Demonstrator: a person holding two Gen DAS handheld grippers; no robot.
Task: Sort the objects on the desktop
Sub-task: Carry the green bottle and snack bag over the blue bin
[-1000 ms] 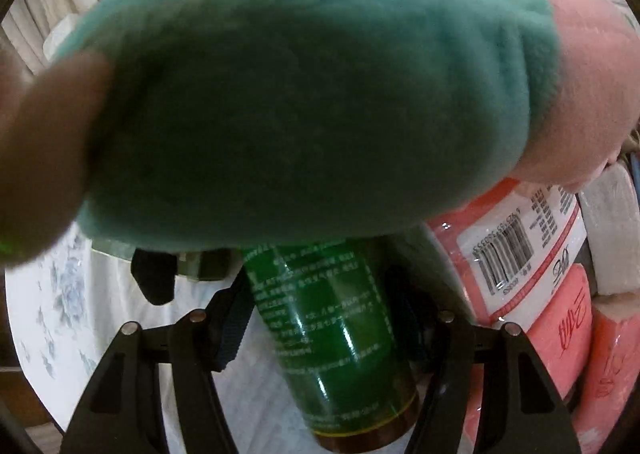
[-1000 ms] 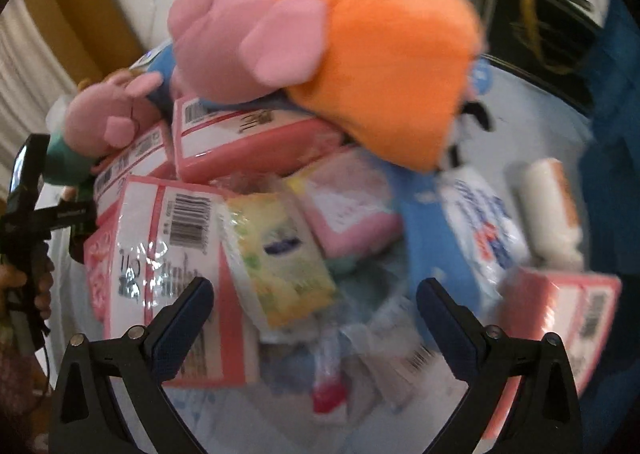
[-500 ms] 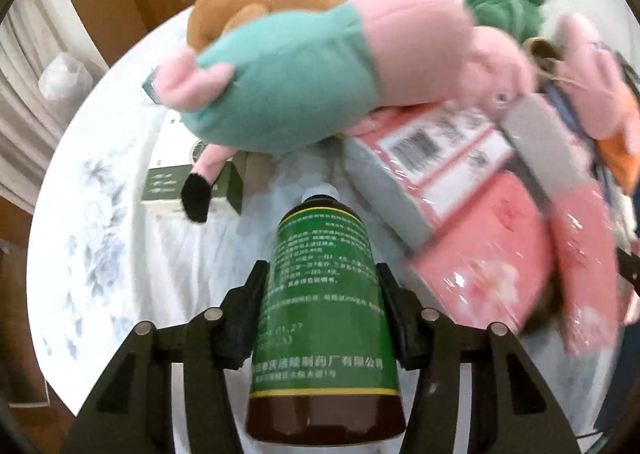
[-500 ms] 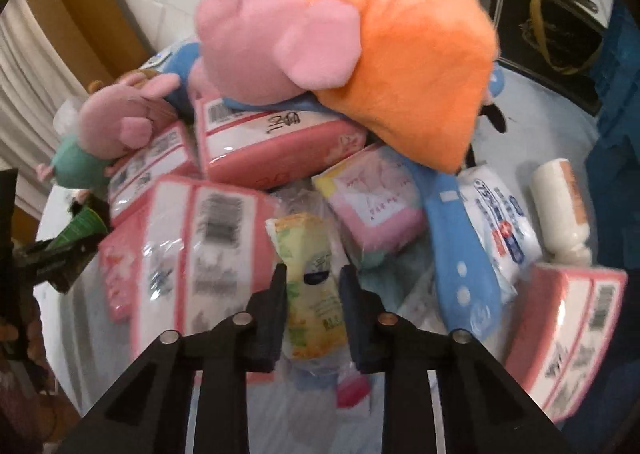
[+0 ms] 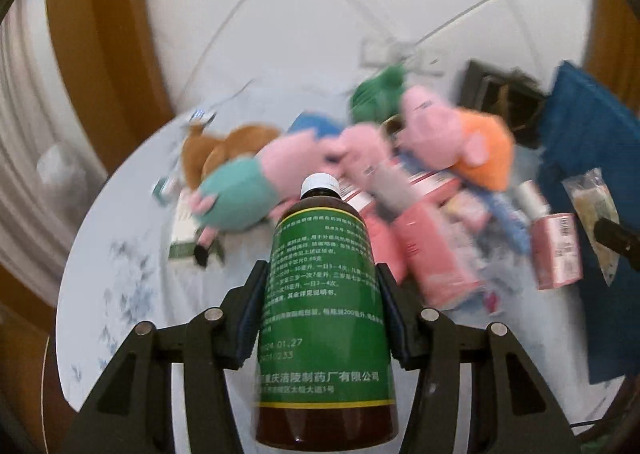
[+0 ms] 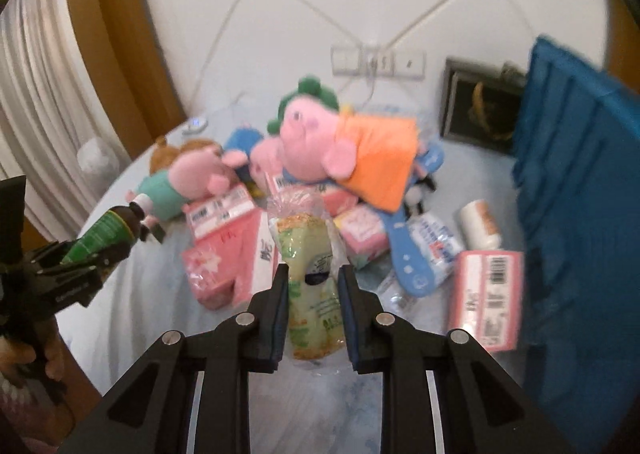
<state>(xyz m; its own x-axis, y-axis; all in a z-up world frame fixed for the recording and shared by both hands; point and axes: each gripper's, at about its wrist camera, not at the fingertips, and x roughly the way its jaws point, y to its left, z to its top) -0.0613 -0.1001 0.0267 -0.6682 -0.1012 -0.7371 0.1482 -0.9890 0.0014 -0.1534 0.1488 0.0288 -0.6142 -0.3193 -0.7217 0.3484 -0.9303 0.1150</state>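
**Both tongs loaded above the pile**

My left gripper [image 5: 322, 318] is clamped on a brown bottle [image 5: 324, 306] with a green label and a white cap; the pads press its sides at mid-body, and the bottle points away from me, cap toward the heap of toys. In the right wrist view the same bottle [image 6: 110, 228] shows at the left edge, tilted, clear of the table [image 6: 160, 294].

My right gripper [image 6: 313, 310] is pinched narrow on a yellow-green packet [image 6: 312, 274] in clear wrapping, its top end sticking out past the pads.

Below both lies the clutter on the pale cloth-covered table: a pig plush in an orange dress [image 6: 348, 150] on top, a pig plush in a teal dress [image 6: 180, 182] to its left, pink tissue packs [image 6: 228, 258] beneath them, another pink pack [image 6: 486, 294] to the right, a small white bottle [image 6: 478, 224] lying near it, and a blue crate [image 6: 580, 182] standing at the right edge.
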